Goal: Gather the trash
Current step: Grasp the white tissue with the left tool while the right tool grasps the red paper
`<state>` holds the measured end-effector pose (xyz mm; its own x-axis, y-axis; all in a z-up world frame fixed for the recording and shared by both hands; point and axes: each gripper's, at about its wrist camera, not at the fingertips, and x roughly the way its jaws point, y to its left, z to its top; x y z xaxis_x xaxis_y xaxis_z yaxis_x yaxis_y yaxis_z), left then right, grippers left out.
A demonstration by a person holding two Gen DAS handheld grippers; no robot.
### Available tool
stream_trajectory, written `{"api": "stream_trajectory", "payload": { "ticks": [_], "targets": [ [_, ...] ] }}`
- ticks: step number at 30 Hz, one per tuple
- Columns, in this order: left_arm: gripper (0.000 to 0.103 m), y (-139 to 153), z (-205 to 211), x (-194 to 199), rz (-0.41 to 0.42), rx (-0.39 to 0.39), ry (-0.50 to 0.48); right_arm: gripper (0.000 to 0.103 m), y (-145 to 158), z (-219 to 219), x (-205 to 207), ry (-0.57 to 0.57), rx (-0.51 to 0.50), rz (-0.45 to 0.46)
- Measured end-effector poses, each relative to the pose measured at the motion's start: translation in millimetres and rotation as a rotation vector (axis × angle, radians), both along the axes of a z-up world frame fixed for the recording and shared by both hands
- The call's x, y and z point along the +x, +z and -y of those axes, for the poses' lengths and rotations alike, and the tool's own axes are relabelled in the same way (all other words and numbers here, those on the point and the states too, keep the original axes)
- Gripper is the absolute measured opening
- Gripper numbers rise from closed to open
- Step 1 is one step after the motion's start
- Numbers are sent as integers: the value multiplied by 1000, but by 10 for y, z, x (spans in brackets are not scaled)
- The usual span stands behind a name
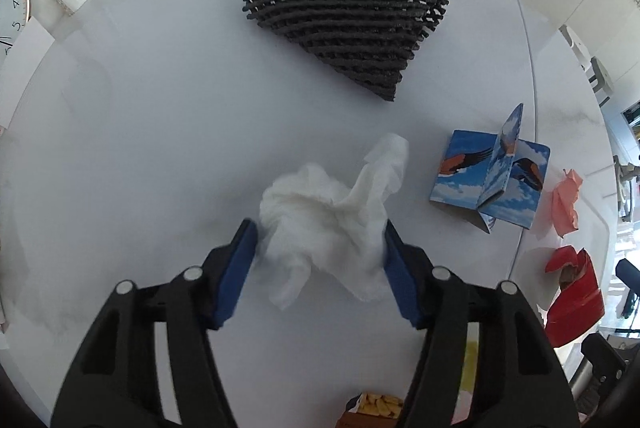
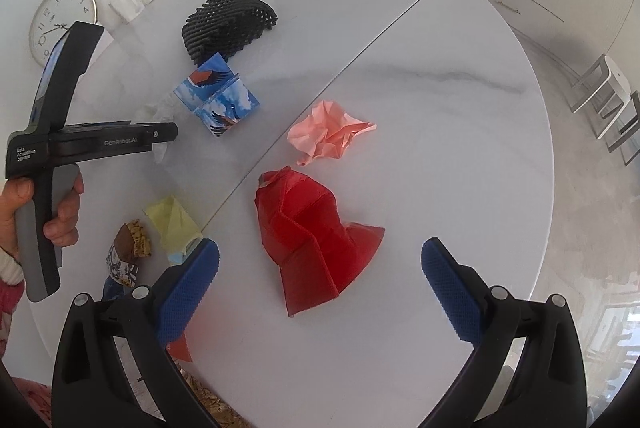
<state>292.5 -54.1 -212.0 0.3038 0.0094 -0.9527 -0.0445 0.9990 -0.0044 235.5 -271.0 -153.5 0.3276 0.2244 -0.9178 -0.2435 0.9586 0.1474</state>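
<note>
A crumpled white tissue (image 1: 328,224) lies on the white round table (image 1: 160,132). My left gripper (image 1: 320,240) has its blue pads on either side of the tissue, touching it at both sides; the jaws stand fairly wide. In the right wrist view the left gripper body (image 2: 100,142) hangs over the table's left part and hides most of the tissue. My right gripper (image 2: 320,264) is open and empty, its pads either side of a crushed red box (image 2: 312,232), a little short of it.
A black foam net (image 1: 344,12), a flattened blue eagle-print carton (image 1: 492,176) and a crumpled pink paper (image 2: 328,134) lie on the table. A yellow paper (image 2: 172,224) and a snack wrapper (image 2: 128,248) lie near the left edge. A wall clock (image 2: 62,24) leans behind.
</note>
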Motion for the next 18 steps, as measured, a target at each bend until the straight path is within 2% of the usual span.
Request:
{"api": "stream_trajectory", "payload": {
  "ticks": [2,3,15,16,18],
  "targets": [
    [19,18,5,11,6,-18,6,101,-26,-11,35,14,1,-3],
    [14,19,11,19,-1,-22,4,101,-40,-14,49,18,-1,-6],
    [12,317,-20,-232,42,-83,17,100,-187,-190,166,117,-60,9],
    [12,334,-20,-241,40,-87,17,99,-215,-201,177,122,-59,3],
    [12,369,-60,-248,41,-87,18,79,-309,-230,237,123,-64,-26]
  ]
}}
